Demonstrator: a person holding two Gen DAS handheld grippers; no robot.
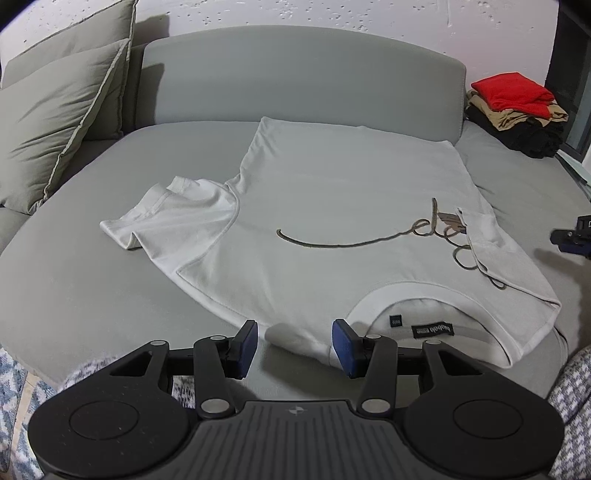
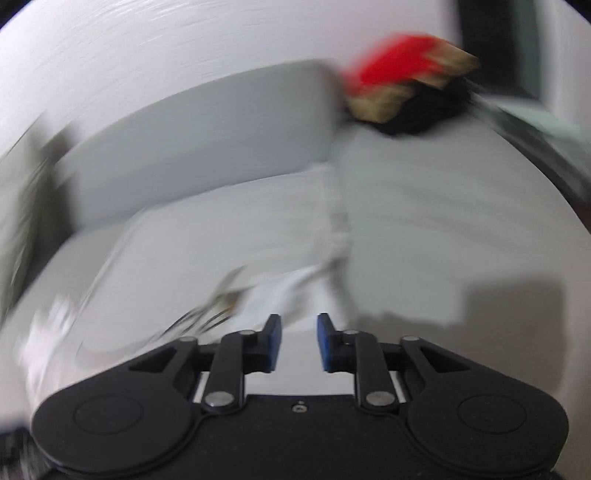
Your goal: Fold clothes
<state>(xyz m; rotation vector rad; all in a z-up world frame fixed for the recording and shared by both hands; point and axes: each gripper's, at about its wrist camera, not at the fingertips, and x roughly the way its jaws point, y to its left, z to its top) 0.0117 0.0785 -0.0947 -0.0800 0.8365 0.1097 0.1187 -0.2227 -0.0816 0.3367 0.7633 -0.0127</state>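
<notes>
Nearest, the left gripper (image 1: 293, 343) is seen with blue pads parted and empty at the collar of the white cotton T-shirt (image 1: 332, 206), while the right gripper (image 2: 299, 341) is shown narrowly open, holding nothing. The shirt is spread on the grey upholstered sofa (image 1: 74, 258); its black neck label (image 1: 431, 328) cannot be read, and brown cursive lettering (image 1: 369, 240) is partly covered. Beyond, grey cushions (image 1: 62, 122), a stack of folded red, tan and black clothes (image 1: 517, 110) and a white speckled wall (image 1: 332, 14) are seen.

T-shirt (image 1: 332, 206) on sofa (image 1: 92, 295)
</notes>
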